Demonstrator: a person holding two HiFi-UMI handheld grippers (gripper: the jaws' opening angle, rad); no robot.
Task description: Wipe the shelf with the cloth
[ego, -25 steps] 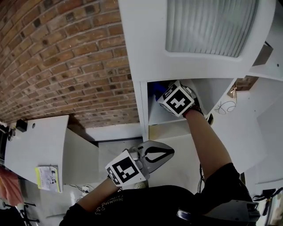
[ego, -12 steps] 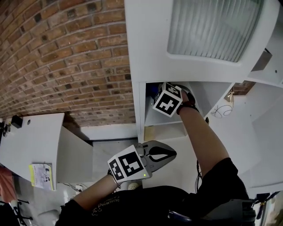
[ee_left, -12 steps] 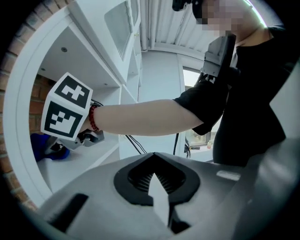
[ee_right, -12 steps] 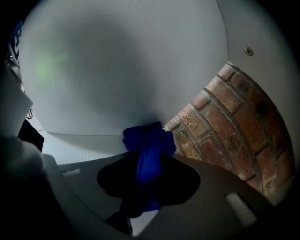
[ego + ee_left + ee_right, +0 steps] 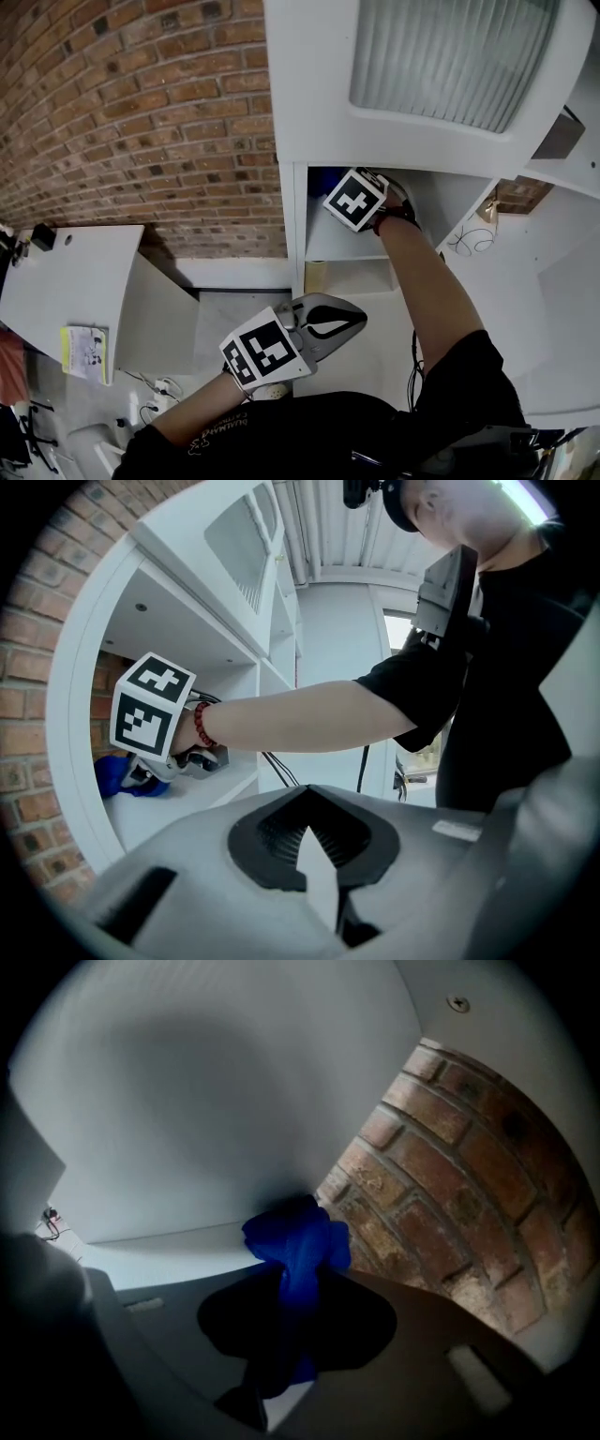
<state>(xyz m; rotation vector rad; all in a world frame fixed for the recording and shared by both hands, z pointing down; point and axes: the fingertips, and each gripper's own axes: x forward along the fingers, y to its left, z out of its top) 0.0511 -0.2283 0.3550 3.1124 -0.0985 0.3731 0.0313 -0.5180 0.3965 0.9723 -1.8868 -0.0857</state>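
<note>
The crumpled blue cloth (image 5: 298, 1241) looks soft, matt fabric; the white painted shelf (image 5: 349, 246) is smooth and matt; the red brick wall (image 5: 141, 122) is rough; the ribbed translucent door panel (image 5: 441, 52) looks glossy.

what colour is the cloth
Deep blue; the cloth shows best in the right gripper view.

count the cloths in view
1: a blue cloth clamped in the right gripper, inside the white shelf compartment beside the brick wall. Others may be hidden.
</note>
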